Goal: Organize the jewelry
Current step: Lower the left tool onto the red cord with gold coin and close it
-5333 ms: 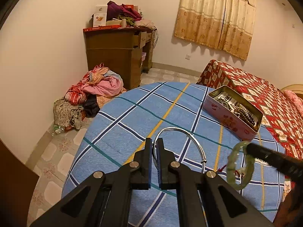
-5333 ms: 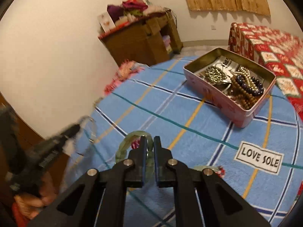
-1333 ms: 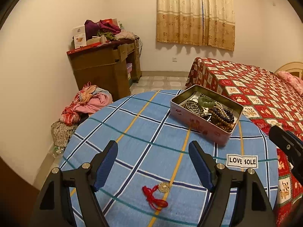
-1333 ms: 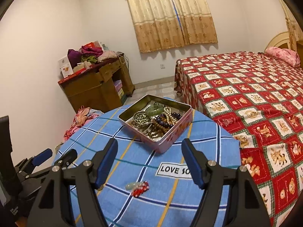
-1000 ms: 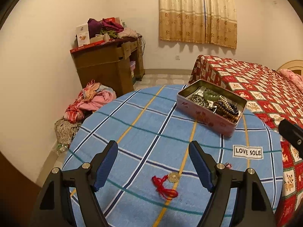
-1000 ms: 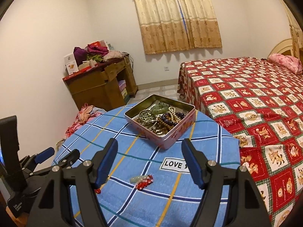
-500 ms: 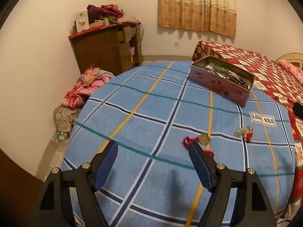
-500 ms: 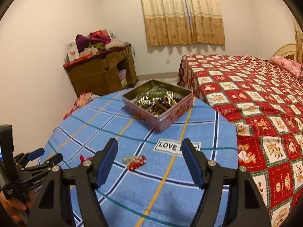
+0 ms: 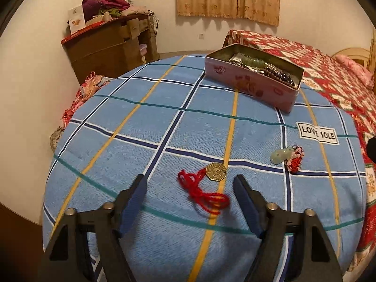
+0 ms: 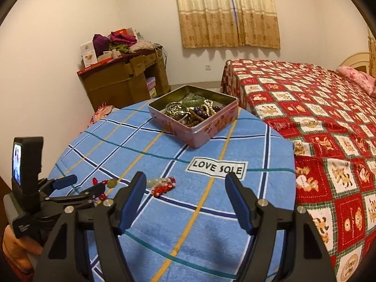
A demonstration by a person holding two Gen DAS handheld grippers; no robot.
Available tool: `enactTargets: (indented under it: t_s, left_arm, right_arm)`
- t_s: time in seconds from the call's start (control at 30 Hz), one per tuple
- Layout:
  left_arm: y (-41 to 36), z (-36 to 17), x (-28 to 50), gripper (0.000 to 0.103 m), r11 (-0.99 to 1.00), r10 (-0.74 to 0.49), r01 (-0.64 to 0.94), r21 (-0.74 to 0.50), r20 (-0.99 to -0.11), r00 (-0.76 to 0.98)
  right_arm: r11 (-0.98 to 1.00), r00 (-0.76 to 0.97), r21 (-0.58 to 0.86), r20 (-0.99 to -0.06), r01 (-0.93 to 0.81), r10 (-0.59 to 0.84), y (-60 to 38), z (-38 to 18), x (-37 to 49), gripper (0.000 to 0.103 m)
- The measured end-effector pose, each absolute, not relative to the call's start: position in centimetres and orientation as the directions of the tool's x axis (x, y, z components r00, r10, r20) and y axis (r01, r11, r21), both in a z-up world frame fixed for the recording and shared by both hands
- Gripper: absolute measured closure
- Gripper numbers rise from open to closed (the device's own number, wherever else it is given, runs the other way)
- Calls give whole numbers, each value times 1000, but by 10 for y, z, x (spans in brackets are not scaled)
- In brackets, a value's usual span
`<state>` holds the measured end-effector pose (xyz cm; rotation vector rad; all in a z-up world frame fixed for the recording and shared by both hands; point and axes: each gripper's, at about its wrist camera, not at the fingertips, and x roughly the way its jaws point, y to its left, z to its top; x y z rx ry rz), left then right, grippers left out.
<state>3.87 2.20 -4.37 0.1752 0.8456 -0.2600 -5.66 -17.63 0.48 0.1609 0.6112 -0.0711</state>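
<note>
A brass octagonal pendant (image 9: 216,171) on a red cord (image 9: 204,194) lies on the blue plaid cloth (image 9: 141,127), just ahead of my open, empty left gripper (image 9: 189,188). A jade charm with red and pink beads (image 9: 286,157) lies to its right; it also shows in the right wrist view (image 10: 162,184). A pink tin (image 9: 251,87) holding bead bracelets and a jade bangle stands at the far right of the table, also in the right wrist view (image 10: 195,115). My right gripper (image 10: 185,189) is open and empty, above the cloth near the charm. The left gripper (image 10: 82,185) shows at the pendant (image 10: 112,182).
A "LOVE SOLE" label (image 9: 317,133) is sewn on the cloth. A bed with a red patterned cover (image 10: 329,122) stands close to the table's right. A wooden cabinet piled with clothes (image 9: 110,44) stands at the back wall. Clothes (image 9: 87,91) lie on the floor.
Both grippers let go of the bracelets and opened. The left gripper has dropped lower and come closer to the pendant. The right view has come closer to the charm.
</note>
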Motion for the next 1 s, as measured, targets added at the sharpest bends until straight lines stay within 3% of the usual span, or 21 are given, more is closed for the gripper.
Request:
enactTargets:
  t_s: [0.37,0.57,0.7,0.8,0.9,1.0]
  left_arm:
    - [27,-59,48,42,963,-165,269,-5,-800,577]
    - [29,-59,47,47,961,-182,277,-20,-800,572]
    - [26,-57,49,70,955,-203,295,-33,-797,569]
    - [28,-56,51,79,956,-209,290,-44,-796,568]
    - [30,-56,54,96,959,-210,279,-55,-797,567]
    - [31,-56,57,101,956,-230,284,-77,-797,559]
  right_arm:
    - [984,804,135,-595,113,-11,-176,1,-53,30]
    - [980,756,149,-655,131,-2,-182,-14,-43,33]
    - [977,727,188,-684,104,54,-176,-22,-30,35]
    - [978,712,195,-697,79,81,-169,-26,-22,36]
    - [979,697,194,-711,66,94,-165,-29,-17,36]
    - [981,684,189,-722,50,104,-162,-32,-10,36]
